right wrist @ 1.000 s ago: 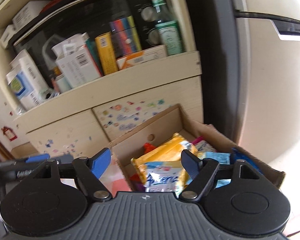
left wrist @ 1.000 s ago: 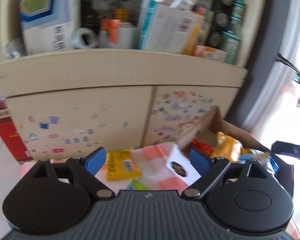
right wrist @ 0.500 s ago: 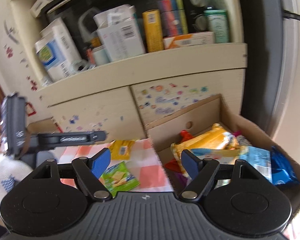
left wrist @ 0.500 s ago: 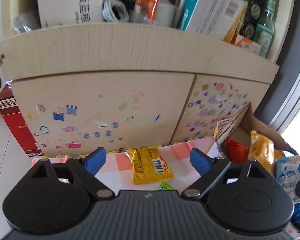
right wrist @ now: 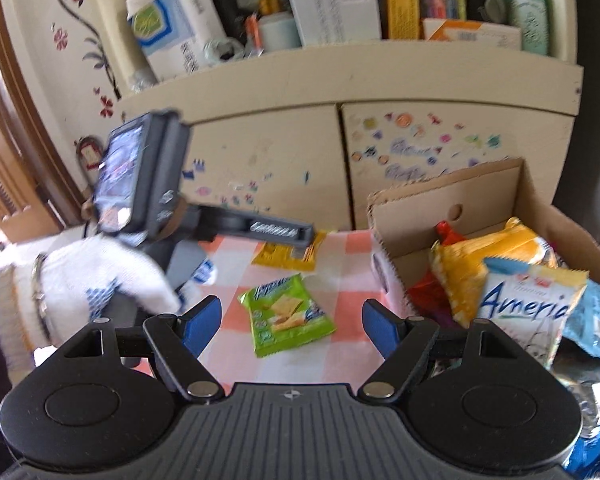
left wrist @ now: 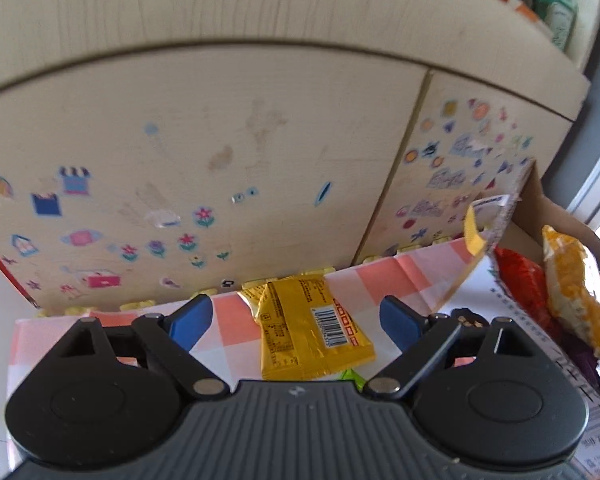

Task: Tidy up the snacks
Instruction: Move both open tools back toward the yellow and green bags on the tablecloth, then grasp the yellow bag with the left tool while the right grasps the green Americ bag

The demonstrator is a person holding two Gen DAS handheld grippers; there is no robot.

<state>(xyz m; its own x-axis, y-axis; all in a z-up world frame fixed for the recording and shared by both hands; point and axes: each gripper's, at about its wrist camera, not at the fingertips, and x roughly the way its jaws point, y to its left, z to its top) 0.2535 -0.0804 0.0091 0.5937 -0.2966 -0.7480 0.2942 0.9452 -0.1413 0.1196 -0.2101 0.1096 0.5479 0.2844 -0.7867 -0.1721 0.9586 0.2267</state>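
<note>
Both claws lowered, open, empty; yellow packet between left's; green packet, seemingly crackers, right-view only.

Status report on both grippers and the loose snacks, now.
Left gripper open over yellow foil snack packet. Right gripper open over green cracker packet. Brown cardboard box alongside; nothing blocking.

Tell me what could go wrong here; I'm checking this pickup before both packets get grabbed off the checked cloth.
1. The yellow packet lies flat with its corner over the green packet, so the open left hand-held gripper may pinch cloth or drag both.
2. The right hand-held gripper, also open, is above the green packet close by; the two may collide.
3. The cardboard box looks crowded, so packets may slide out.
</note>
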